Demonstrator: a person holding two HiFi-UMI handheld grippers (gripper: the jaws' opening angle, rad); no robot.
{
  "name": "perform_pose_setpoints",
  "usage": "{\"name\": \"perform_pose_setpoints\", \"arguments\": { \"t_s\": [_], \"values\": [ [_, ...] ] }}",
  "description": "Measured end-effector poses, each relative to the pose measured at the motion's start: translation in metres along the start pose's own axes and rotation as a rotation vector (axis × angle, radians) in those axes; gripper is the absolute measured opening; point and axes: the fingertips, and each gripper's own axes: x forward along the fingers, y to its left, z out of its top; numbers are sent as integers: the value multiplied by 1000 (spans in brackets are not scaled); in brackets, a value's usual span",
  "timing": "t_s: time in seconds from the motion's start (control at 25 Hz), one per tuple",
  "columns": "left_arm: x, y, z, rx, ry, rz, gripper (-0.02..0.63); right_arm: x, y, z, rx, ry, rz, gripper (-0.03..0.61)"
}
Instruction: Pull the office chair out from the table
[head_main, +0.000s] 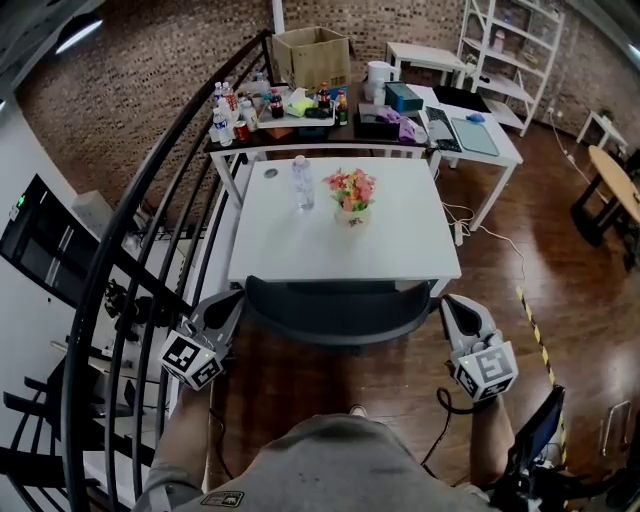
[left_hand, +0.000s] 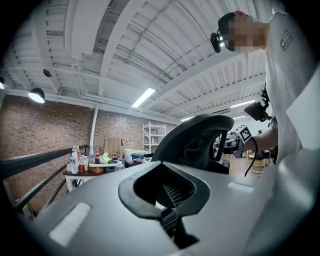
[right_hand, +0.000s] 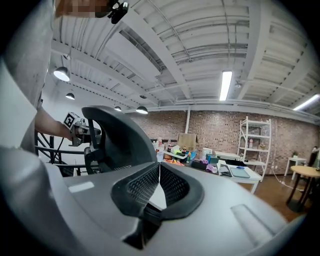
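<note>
The dark office chair (head_main: 340, 312) is tucked against the front edge of the white table (head_main: 405, 255); only its curved backrest shows from above. My left gripper (head_main: 234, 300) sits at the backrest's left end and my right gripper (head_main: 452, 303) at its right end, both beside it. In the left gripper view the jaws (left_hand: 162, 163) are shut with nothing between them, and the chair back (left_hand: 197, 140) rises just beyond, to the right. In the right gripper view the jaws (right_hand: 159, 163) are also shut and empty, with the chair back (right_hand: 117, 140) to the left.
A water bottle (head_main: 303, 185) and a pot of flowers (head_main: 351, 195) stand on the table. A black stair railing (head_main: 150, 240) runs close along the left. Behind are a cluttered table (head_main: 290, 115) and a white desk (head_main: 470, 135). A cable (head_main: 500, 245) trails over the wooden floor at right.
</note>
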Motion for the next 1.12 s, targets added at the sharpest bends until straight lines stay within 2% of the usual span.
{"name": "perform_pose_setpoints", "arguments": {
  "t_s": [0.04,0.08,0.12,0.2,0.32,0.6,0.8,1.0,1.12],
  "values": [
    [2,1,0,5,9,-3,3,2,1,1,3,-2,17,16],
    [3,2,-1,11,16,-12,28,5,4,2,7,-2,41,53],
    [5,2,-4,17,23,-27,83,8,8,4,13,3,69,121],
    [9,1,-6,33,44,-58,199,14,14,3,18,9,118,171],
    [17,-1,-14,55,63,-104,264,21,15,-2,6,8,159,221],
    [41,-12,-14,77,73,-234,320,25,12,-2,6,17,271,275],
    [57,-22,-14,73,72,-340,330,38,28,2,-28,31,402,310],
    [76,-39,-11,72,74,-463,339,59,50,0,-79,61,504,321],
    [87,-48,-15,108,119,-512,345,73,61,-1,-92,68,541,321]
  ]
}}
